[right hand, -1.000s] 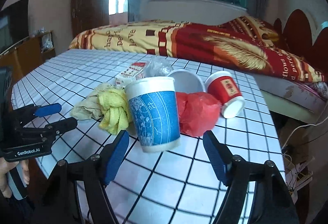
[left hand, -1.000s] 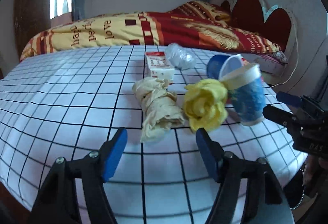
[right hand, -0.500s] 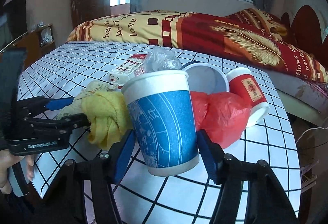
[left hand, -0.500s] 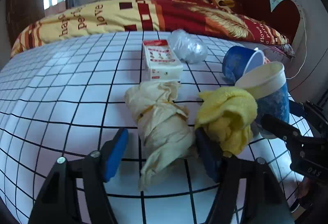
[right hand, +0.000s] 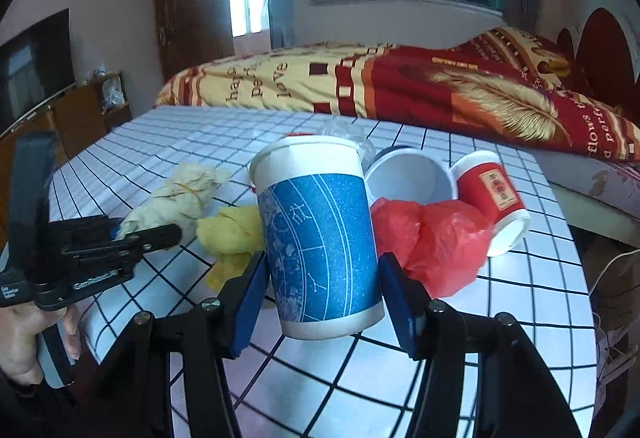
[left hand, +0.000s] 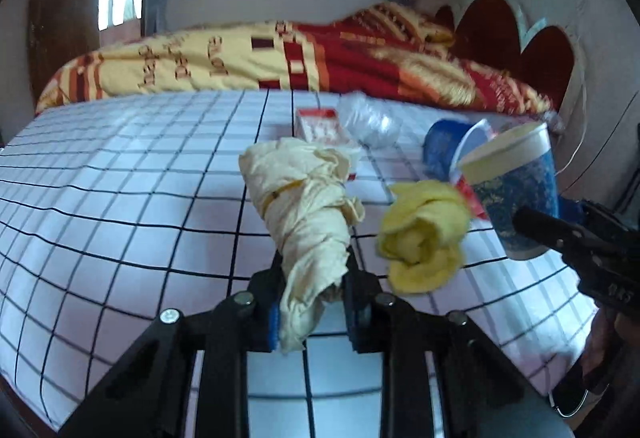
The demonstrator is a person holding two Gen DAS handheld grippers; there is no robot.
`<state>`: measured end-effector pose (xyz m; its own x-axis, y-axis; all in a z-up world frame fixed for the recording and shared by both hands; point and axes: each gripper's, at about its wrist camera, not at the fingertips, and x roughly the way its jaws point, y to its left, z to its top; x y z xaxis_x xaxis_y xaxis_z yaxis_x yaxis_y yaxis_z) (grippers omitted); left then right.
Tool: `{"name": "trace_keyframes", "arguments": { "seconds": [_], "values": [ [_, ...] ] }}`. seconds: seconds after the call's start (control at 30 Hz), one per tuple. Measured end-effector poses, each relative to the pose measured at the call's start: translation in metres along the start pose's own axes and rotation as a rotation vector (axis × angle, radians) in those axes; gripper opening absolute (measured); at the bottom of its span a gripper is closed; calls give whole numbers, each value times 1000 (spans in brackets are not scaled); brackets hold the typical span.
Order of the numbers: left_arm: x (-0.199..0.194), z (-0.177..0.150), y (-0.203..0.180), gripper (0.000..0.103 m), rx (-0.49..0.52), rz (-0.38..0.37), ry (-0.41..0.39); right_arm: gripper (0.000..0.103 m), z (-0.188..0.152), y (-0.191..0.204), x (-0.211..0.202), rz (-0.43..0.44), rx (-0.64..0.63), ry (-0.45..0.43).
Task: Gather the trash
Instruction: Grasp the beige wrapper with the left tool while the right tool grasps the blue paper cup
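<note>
My left gripper [left hand: 312, 302] has its jaws closing, and the pads press on the lower end of a beige crumpled paper bundle [left hand: 304, 205]. The bundle lies on the white grid tablecloth [left hand: 120, 197]. My right gripper [right hand: 324, 298] is also closing, with a blue-and-white paper cup [right hand: 320, 238] between its pads; the cup is tilted and touched on both sides. A yellow wad [left hand: 424, 242] lies between the bundle and the cup. The left gripper [right hand: 148, 234] also shows in the right wrist view, held by a hand [right hand: 24, 350].
Behind the cup lie a red plastic bag [right hand: 436, 238], a red cup [right hand: 496, 197] on its side and a second blue cup [right hand: 408, 177] on its side. A small carton [left hand: 320, 125] and clear plastic wad [left hand: 370, 119] lie farther back. A bed [right hand: 400, 85] stands beyond the table.
The left jaws closed from wide open onto the beige bundle. The right jaws narrowed around the blue cup, which now tilts between them. The yellow wad shifted slightly.
</note>
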<state>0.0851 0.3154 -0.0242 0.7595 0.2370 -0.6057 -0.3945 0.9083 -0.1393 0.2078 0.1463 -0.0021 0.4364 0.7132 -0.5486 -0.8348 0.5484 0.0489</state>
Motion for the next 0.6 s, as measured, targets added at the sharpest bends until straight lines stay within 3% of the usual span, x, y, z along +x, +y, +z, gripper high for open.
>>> {"name": "trace_keyframes", "arguments": {
  "seconds": [0.1, 0.6],
  "values": [
    [-18, -3, -11, 26, 27, -19, -51, 58, -4, -7, -19, -14, 18, -28],
    [-40, -18, -89, 26, 134, -146, -61, 57, -37, -62, -105, -153, 82, -44]
  ]
}}
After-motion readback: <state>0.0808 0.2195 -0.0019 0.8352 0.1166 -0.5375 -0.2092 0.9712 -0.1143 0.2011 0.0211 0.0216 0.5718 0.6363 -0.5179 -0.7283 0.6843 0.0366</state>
